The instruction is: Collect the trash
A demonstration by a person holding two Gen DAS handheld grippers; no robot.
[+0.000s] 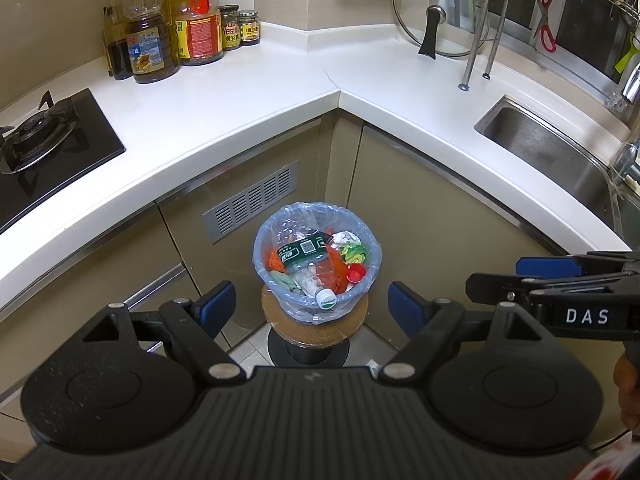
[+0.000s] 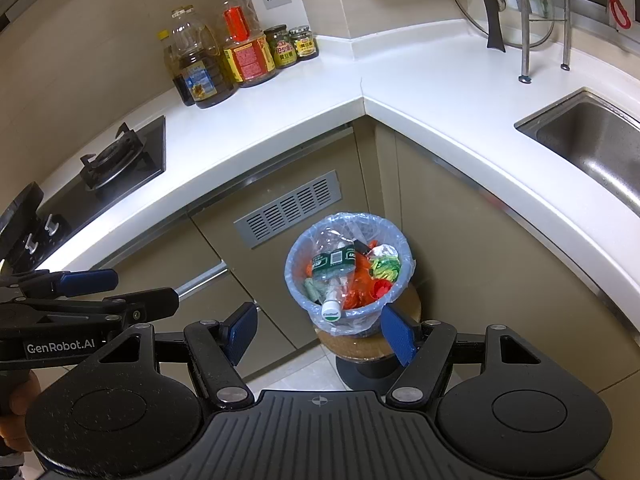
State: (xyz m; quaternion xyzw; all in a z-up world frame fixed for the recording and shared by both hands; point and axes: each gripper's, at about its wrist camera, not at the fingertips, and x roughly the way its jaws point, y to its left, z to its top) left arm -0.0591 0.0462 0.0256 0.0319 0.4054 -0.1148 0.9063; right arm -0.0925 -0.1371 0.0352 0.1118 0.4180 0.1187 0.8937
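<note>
left gripper (image 1: 310, 306), right gripper (image 2: 318, 330) hovering unclenched, empty, above bin liner (image 1: 280, 220) | handling light, thin, tear-prone | taking rim overhang on opposite sides

A small round bin lined with a pale blue plastic bag (image 2: 298, 280) sits on a round wooden stool (image 2: 412, 306), holding a crushed clear plastic bottle (image 2: 334, 276); the right gripper (image 2: 318, 334) hangs above, jaws apart.
</note>
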